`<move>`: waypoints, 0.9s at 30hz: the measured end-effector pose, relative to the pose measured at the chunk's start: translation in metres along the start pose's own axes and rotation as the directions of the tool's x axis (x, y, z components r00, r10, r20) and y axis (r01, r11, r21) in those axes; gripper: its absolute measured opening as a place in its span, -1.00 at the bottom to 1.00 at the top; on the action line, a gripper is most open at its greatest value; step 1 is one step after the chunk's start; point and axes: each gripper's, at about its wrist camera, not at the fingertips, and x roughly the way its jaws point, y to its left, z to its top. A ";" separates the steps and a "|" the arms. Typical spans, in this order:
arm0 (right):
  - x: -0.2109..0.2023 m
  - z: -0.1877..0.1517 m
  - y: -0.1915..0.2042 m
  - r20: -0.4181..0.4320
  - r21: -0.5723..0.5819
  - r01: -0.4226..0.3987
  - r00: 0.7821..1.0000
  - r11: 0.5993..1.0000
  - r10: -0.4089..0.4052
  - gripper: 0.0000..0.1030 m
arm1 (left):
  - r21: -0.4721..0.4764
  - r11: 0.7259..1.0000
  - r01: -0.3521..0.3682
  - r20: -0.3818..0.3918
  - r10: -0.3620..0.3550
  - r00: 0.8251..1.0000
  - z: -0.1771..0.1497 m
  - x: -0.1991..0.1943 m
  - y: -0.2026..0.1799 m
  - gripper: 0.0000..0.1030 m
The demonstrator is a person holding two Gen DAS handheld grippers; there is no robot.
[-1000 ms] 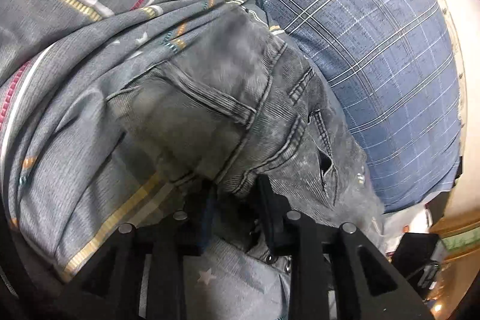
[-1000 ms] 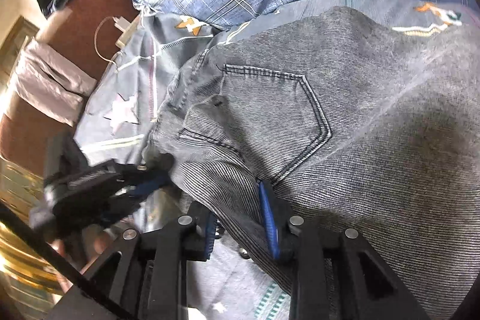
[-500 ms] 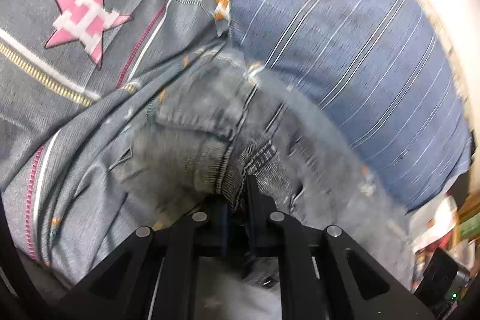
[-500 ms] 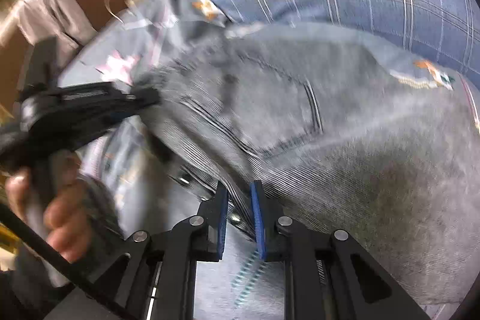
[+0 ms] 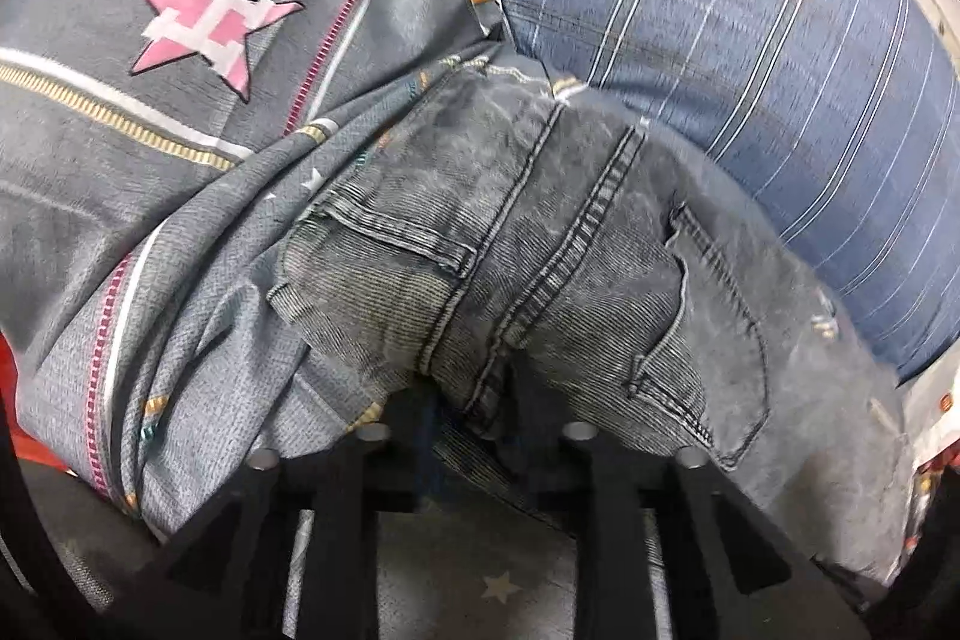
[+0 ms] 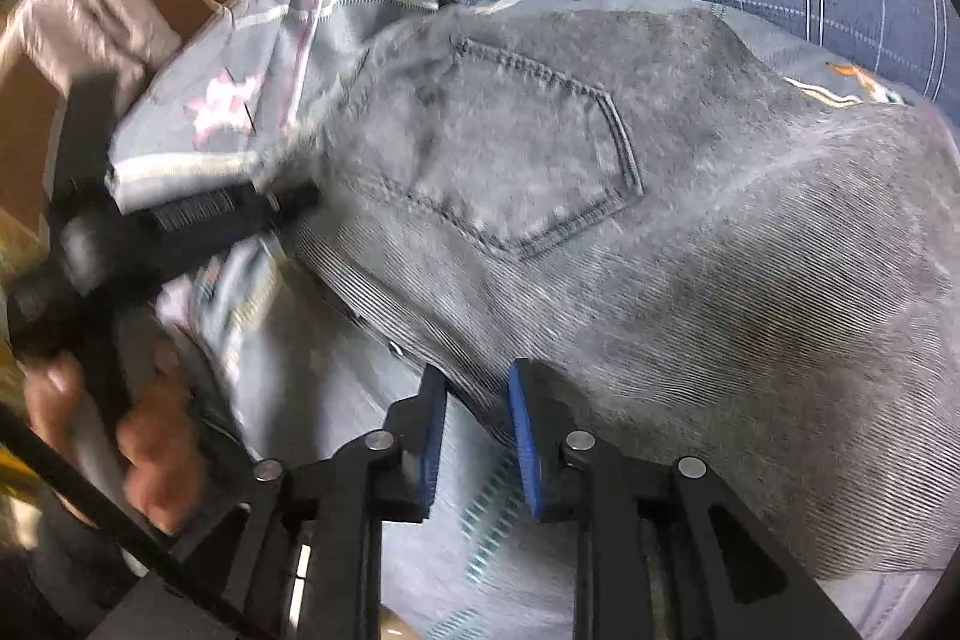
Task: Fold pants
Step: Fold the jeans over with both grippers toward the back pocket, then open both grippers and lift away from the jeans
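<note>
Pants: grey denim pants (image 5: 540, 280) lie bunched on a bed, on a grey star-print sheet (image 5: 198, 112), with the waistband end toward both grippers and a back pocket (image 6: 516, 154) facing up in the right wrist view.
Position: the far edge of the pants lies against a blue plaid pillow (image 5: 750, 40).
Reason for hold: both grippers take the waistband, one at each end; judged as a two-point hold for lifting the pants and spreading them flat before the first fold.
Left gripper: the left gripper (image 5: 474, 430) is clamped on a thick gather of waistband and seam; the cloth fills the gap and hides the pads.
Right gripper: the right gripper (image 6: 477, 430) is closed on the waistband edge; the blue pads (image 6: 525, 436) stand slightly apart with denim pinched between them.
Relation: the pants extend forward and away from both grippers; the left gripper shows at the left of the right wrist view, near the same edge.
Progress: judged early; no fold is formed.
</note>
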 end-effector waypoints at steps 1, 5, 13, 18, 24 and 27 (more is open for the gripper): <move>-0.005 -0.004 -0.005 0.005 0.028 0.009 1.000 1.000 -0.009 -0.44 | -0.002 1.000 0.002 -0.001 -0.002 1.000 -0.001 -0.001 0.000 -0.49; -0.060 -0.021 -0.022 0.140 0.120 -0.062 0.989 0.991 0.045 0.16 | 0.065 0.997 -0.048 0.083 0.042 0.996 -0.008 -0.023 -0.013 0.09; -0.185 -0.058 -0.094 0.444 0.360 -0.142 0.895 0.922 -0.036 0.67 | 0.372 0.925 0.074 0.212 -0.162 0.964 -0.055 -0.095 -0.085 0.50; -0.228 -0.086 -0.167 0.447 0.540 -0.062 0.866 0.840 -0.224 0.62 | 0.627 0.753 0.200 0.064 -0.305 0.950 -0.100 -0.095 -0.172 0.51; -0.247 -0.127 -0.235 0.470 0.707 -0.158 0.833 0.689 -0.292 0.41 | 0.778 0.565 0.274 -0.100 -0.319 0.942 -0.164 -0.057 -0.267 0.51; -0.251 -0.144 -0.266 0.472 0.765 -0.187 0.814 0.616 -0.338 0.34 | 0.829 0.460 0.316 -0.179 -0.317 0.931 -0.193 -0.039 -0.306 0.51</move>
